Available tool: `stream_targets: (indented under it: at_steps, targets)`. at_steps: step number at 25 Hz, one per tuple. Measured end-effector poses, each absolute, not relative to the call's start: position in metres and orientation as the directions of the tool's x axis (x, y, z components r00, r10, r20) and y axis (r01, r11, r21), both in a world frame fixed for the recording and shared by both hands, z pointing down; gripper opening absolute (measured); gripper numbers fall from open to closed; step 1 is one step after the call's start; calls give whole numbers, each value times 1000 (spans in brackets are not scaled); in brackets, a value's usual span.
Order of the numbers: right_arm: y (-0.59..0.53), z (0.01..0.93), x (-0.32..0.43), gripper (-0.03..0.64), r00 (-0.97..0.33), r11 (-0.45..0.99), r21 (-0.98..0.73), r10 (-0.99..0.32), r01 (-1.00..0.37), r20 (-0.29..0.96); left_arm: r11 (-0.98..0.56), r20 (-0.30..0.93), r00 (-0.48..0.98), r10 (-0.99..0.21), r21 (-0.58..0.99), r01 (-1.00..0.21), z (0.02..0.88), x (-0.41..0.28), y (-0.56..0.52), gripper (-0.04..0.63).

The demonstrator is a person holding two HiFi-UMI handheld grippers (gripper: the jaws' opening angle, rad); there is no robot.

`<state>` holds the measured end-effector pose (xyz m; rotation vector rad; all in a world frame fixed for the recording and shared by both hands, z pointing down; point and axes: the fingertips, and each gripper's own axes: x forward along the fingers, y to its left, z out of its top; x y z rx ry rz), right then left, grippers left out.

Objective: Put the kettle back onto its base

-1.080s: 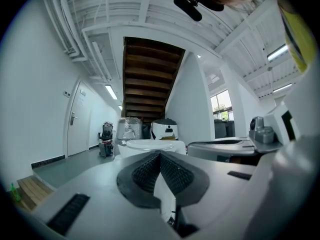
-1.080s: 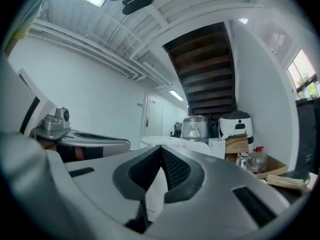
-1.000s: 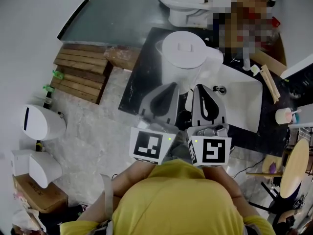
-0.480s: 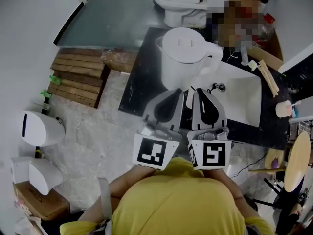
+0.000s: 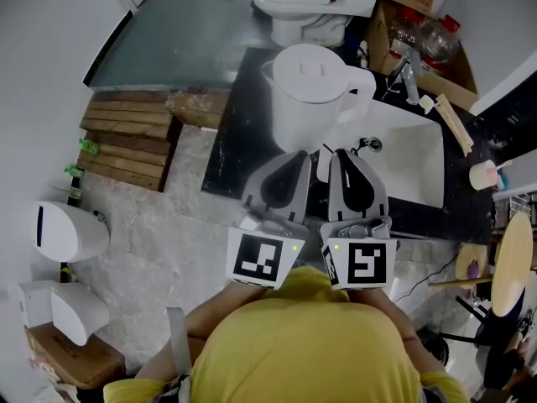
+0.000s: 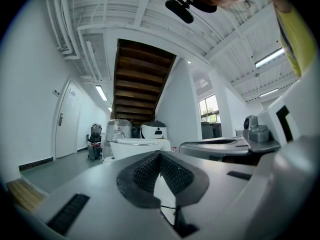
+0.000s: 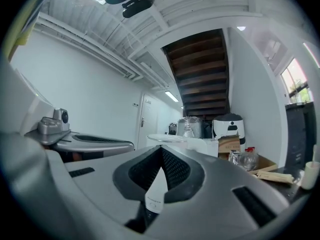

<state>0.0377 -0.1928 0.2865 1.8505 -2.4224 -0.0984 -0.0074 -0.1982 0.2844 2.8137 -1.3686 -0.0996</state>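
Kettle (image 5: 309, 91) stays put on counter (image 5: 239, 145); left tongs (image 5: 299, 153) and right tongs (image 5: 338, 152) remain closed, empty.

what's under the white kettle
Only black counter shows around the kettle, next to the white sink. Seen from above, its body covers whatever lies directly beneath, so no base can be made out.

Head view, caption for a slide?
Left gripper and right gripper, shut, side by side before the kettle on the counter.
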Motion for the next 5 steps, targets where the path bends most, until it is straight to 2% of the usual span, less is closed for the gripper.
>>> stream_targets:
  at_steps: [5]
  targets:
    - [-189, 290, 37, 15, -256, 260, 113, -966, -959, 43, -623, -57, 620, -782, 37, -782, 284, -8, -195, 3]
